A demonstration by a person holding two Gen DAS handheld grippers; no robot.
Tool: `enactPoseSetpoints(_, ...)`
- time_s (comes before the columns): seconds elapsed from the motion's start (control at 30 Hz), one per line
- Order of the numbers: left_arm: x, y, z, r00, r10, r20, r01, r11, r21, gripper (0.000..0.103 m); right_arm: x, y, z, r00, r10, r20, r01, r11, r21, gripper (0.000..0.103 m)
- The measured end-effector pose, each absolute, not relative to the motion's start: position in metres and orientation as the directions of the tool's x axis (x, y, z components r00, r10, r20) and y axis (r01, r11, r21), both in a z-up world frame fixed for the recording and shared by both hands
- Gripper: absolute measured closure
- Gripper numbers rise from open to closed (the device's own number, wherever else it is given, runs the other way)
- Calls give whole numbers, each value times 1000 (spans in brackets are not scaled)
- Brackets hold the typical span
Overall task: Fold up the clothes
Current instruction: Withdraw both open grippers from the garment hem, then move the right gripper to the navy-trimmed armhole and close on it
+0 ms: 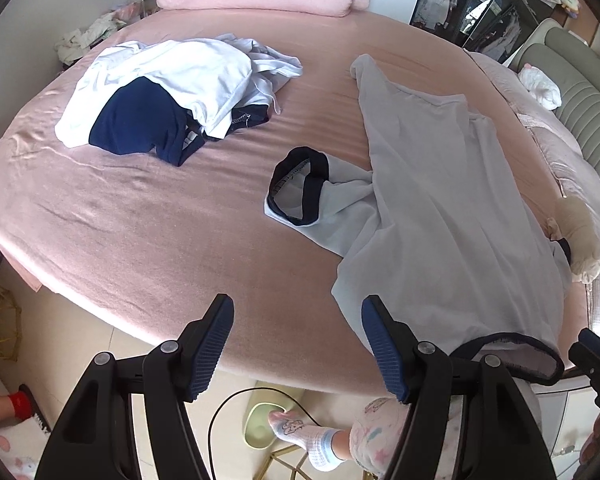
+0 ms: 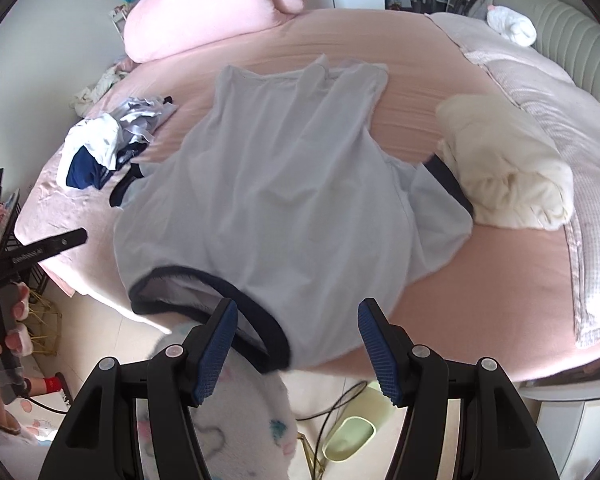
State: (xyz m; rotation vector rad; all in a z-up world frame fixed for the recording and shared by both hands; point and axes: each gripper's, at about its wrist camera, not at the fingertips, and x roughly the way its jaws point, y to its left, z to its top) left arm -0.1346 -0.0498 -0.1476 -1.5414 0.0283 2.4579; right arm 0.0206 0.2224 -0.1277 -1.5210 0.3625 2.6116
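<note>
Pink bed [image 2: 480, 264], pink pillow [image 2: 204, 12] at far edge. Pale shirt [image 2: 268, 184] spread flat mid-bed, collar hanging over near edge. Cream bundle [image 2: 504, 168] touching its right sleeve; clothes pile [image 1: 172, 92] far left. Left tool [image 1: 298, 344] and right tool [image 2: 298, 344] both wide, holding nothing.

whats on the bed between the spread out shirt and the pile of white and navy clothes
Only bare pink sheet. In the left wrist view, the light shirt reaches toward the pile with its navy-cuffed sleeve, leaving an uncovered gap.
</note>
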Motion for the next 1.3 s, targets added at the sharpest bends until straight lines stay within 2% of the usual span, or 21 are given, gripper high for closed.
enactPoseSetpoints(0.3, -153, -48, -152, -415, 215, -884, -240, -963, -122, 38, -40, 169, -120, -511, -80, -856, -108, -982, 156, 41)
enactPoseSetpoints(0.5, -166, -47, -154, -434, 190, -881, -270, -960, -74, 38, -77, 132, -128, -476, -34, -879, -73, -994, 77, 41)
enactPoseSetpoints(0.67, -194, -41, -139, -439, 234, -867, -332, -940, -85, 38, -97, 112, -133, -457, -45, -888, -49, -996, 75, 41)
enactPoseSetpoints(0.77, -207, -43, -125, -482, 217, -849, -316, -947, -62, 38, -108, 103, -131, -451, -71, -890, -32, -995, 95, 41)
enactPoseSetpoints(0.9, -210, -58, -128, -490, 222, -843, -238, -964, -115, 38, -129, 93, -125, -477, -87, -874, -16, -994, 107, 41)
enactPoseSetpoints(1.0, -212, -68, -142, -445, 244, -862, -198, -965, -172, 38, -146, 88, -124, -497, -112, -860, -14, -991, 136, 41)
enactPoseSetpoints(1.13, -209, -75, -157, -428, 216, -877, -174, -973, -155, 38, -169, 78, -138, -446, -187, -875, 4, -978, 207, 41)
enactPoseSetpoints(1.3, -210, -90, -182, -364, 272, -891, -127, -962, -242, 38, -180, 56, -154, -433, -180, -883, 36, -982, 183, 41)
